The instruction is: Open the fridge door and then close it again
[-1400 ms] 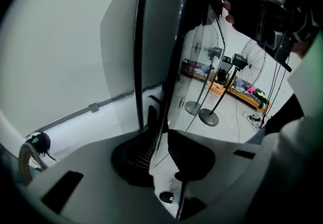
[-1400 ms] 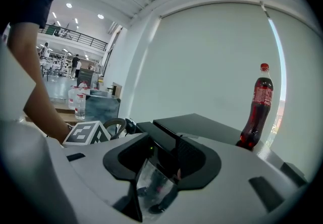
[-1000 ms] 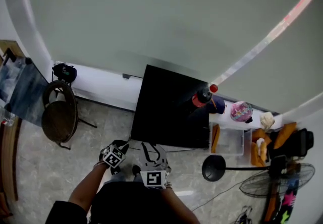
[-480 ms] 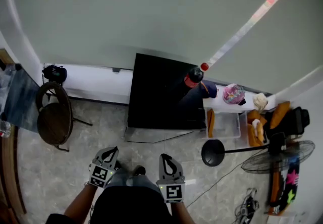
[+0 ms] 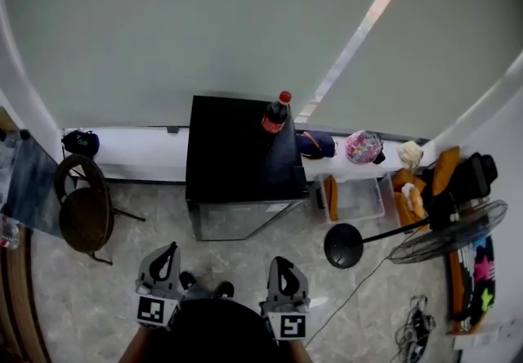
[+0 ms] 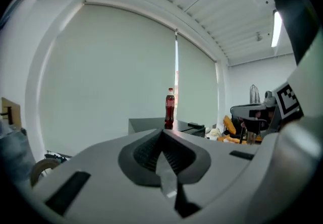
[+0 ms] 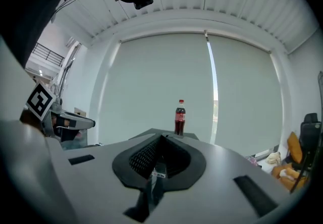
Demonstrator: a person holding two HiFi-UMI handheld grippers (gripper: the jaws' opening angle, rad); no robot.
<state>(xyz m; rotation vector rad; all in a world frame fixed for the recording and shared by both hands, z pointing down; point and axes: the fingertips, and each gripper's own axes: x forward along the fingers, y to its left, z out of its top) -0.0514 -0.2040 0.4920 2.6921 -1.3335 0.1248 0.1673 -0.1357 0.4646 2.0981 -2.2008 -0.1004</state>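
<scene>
A small black fridge (image 5: 241,153) stands against the wall, its door front (image 5: 237,221) facing me and closed. A cola bottle (image 5: 275,114) with a red cap stands on its top. My left gripper (image 5: 168,249) and right gripper (image 5: 282,262) are held side by side close to my body, well short of the fridge, touching nothing. Both point level at the fridge. In the left gripper view the jaws (image 6: 162,133) are shut and empty, with the bottle (image 6: 169,108) beyond them. The right gripper (image 7: 161,138) is likewise shut and empty, the bottle (image 7: 179,117) straight ahead.
A round chair (image 5: 86,206) and a dark bag (image 5: 79,142) are left of the fridge. To the right are a clear bin (image 5: 355,199), a standing fan (image 5: 441,235) and clutter on a white ledge (image 5: 368,163). A cable (image 5: 351,296) lies on the tiled floor.
Both grippers drew back from the fridge front toward my body, rose and spread apart. The head view shifted, so the fridge's front face now shows.
</scene>
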